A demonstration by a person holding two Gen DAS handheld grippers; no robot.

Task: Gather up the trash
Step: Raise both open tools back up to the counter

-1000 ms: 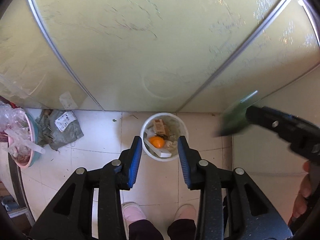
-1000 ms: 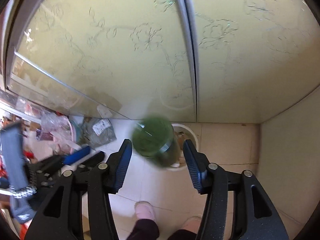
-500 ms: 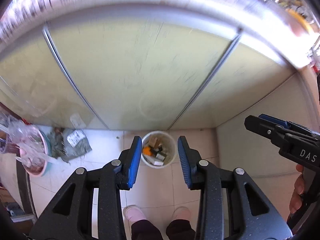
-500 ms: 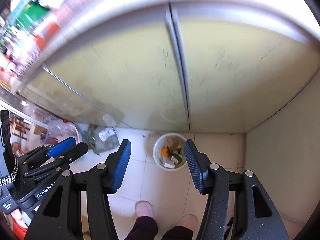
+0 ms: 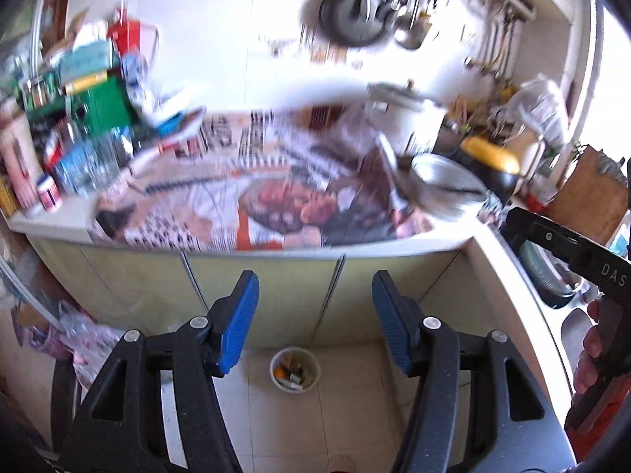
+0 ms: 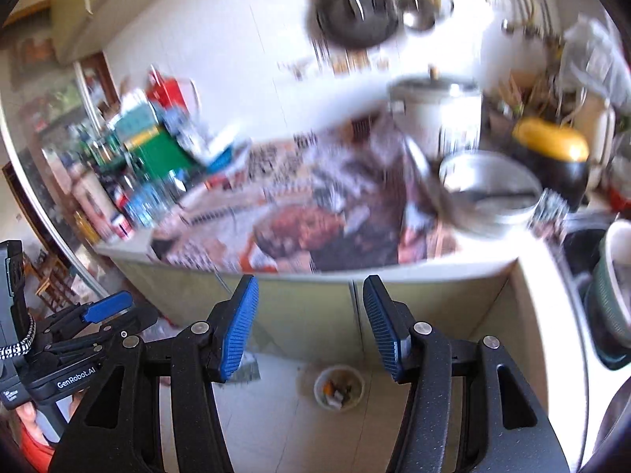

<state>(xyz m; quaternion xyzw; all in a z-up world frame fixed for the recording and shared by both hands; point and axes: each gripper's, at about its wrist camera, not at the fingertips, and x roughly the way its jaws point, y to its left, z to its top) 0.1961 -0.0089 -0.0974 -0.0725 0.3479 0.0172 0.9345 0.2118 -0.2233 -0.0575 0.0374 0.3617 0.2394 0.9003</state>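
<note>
The bin [image 5: 295,370] sits on the floor below, against the cabinets, already holding scraps. Both grippers are raised toward the cluttered desk [image 5: 51,218], likely seeking more trash: the left gripper [image 5: 315,321] has empty jaws spreading, and the right gripper [image 6: 310,325] has jaws parted, empty.

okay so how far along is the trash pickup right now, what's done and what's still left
Done: the white bin on the floor already holds scraps, including something orange. In hand: nothing. The left gripper has its jaws opening on empty air, and the right gripper is open and empty. Left: the countertop is cluttered, with printed paper spread across it; the blur hides which items are trash.
</note>
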